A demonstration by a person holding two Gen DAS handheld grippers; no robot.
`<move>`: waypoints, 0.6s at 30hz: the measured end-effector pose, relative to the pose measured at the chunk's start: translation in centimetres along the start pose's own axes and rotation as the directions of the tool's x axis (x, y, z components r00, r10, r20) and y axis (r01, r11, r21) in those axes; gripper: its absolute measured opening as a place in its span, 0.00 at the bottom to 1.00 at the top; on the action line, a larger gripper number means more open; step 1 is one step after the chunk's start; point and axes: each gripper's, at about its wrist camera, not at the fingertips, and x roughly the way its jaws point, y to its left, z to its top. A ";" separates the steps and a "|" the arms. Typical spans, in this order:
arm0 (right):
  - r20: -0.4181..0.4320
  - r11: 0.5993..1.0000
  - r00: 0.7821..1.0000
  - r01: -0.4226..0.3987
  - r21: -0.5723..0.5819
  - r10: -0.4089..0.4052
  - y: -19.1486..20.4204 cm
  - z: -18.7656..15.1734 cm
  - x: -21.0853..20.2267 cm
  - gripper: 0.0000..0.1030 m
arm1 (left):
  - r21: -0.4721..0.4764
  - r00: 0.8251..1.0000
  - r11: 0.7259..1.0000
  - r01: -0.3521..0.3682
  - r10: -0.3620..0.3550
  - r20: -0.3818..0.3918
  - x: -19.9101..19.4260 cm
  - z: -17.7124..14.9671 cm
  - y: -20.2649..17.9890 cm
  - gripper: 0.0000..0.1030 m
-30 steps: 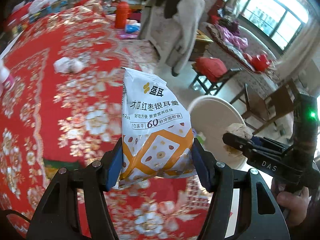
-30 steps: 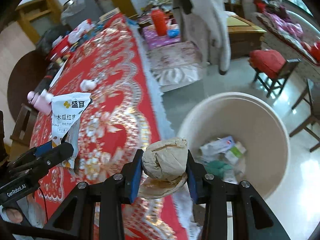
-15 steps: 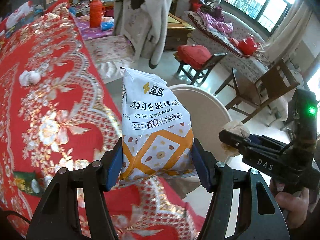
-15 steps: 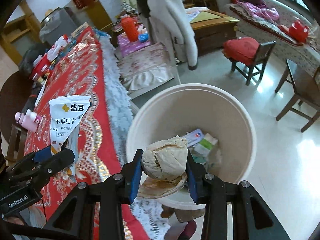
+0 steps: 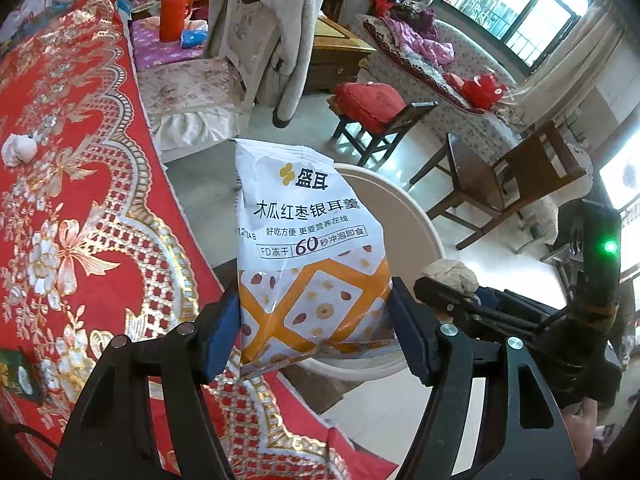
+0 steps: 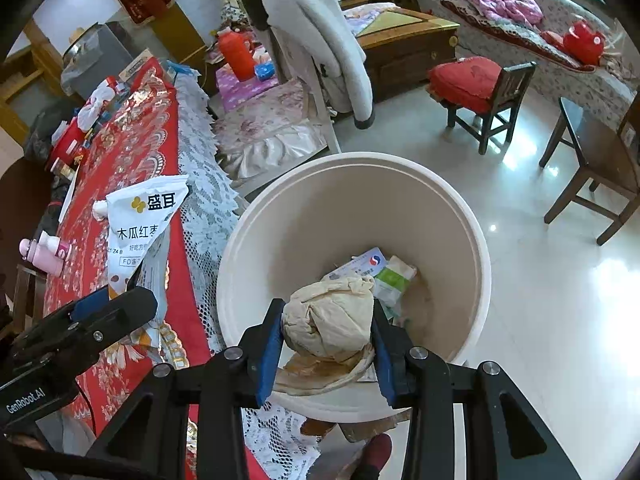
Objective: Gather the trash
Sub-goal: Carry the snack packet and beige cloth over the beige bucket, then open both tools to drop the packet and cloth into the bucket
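Beside red tablecloth [image 6: 120,152] — cream bin [image 6: 476,248]

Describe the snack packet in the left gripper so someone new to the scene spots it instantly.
Start at the red and gold tablecloth; at its edge stands a cream trash bin. The snack packet is held upright between the left gripper jaws, just beside that bin. It is white on top with Chinese print and an orange lattice below, unlike the plain beige paper wad in the right gripper.

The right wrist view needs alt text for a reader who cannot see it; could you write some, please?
The right gripper holds a crumpled beige paper wad over an open cream bin with some trash inside. Left of it, the left gripper holds a white snack packet above a red tablecloth.
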 end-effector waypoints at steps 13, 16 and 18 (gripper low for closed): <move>-0.010 1.000 1.000 0.013 0.023 -0.012 -0.9 0.1 0.4 0.44 | -0.036 0.998 0.998 0.057 -0.058 -0.015 1.0 0.3 0.4 0.74; -0.006 0.999 1.000 0.008 0.032 -0.008 -1.1 0.1 0.3 0.45 | -0.040 0.997 0.996 0.076 -0.076 -0.014 1.0 0.3 0.4 0.74; -0.006 0.999 1.000 0.012 0.033 -0.012 -1.3 0.1 0.3 0.47 | -0.030 0.995 0.995 0.098 -0.098 -0.013 1.0 0.4 0.2 0.75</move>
